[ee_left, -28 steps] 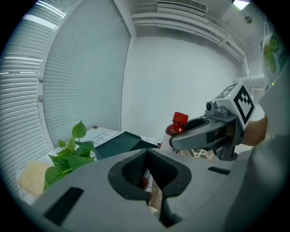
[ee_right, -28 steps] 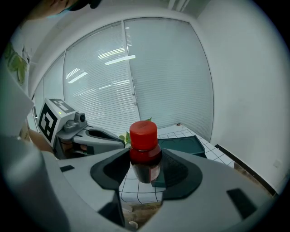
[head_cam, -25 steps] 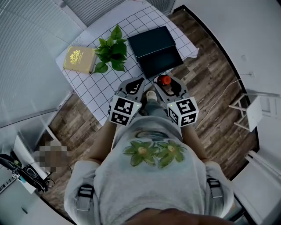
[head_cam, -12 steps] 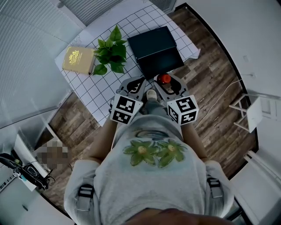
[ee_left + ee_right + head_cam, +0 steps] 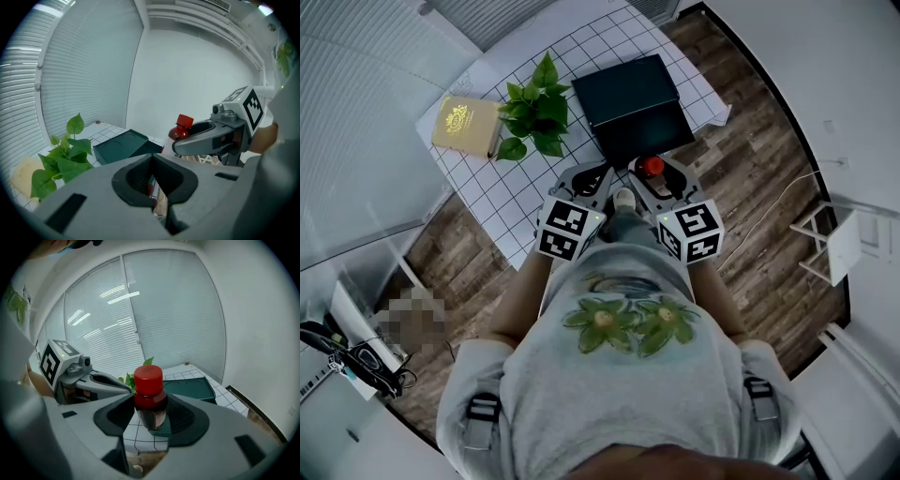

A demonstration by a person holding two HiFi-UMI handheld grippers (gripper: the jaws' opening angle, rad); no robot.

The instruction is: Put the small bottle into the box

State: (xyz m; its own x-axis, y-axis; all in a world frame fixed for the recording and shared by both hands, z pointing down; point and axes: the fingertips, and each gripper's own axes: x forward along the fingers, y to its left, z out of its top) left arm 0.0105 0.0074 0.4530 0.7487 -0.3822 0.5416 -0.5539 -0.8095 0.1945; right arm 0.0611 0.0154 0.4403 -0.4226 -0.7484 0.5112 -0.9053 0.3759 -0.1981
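Head view, looking steeply down. Nearest is the person's torso, with both grippers held close in front of it, side by side at the near edge of the counter.

Over the last second almost nothing has moved. The right gripper stays clamped on the small bottle, and both grippers sit in nearly the same spot, so any drift toward the box may only be the head camera shifting. This reads as a pause in the carry: the bottle is held but not yet brought over the box, so the placing is still to come.

The left gripper has its jaws together with nothing between them.

In the right gripper view the bottle stands upright between the jaws. The dark pads press on its shoulder and body, just under the cap. It is a squat bottle with a dark reddish-brown body, a bright red screw cap and a small label on its side. It is held in the air, just short of the box.

Beyond it on the white grid-patterned counter lies the dark green box, open and shallow, with nothing visible inside. Further left is a leafy green plant, then a flat yellow case.
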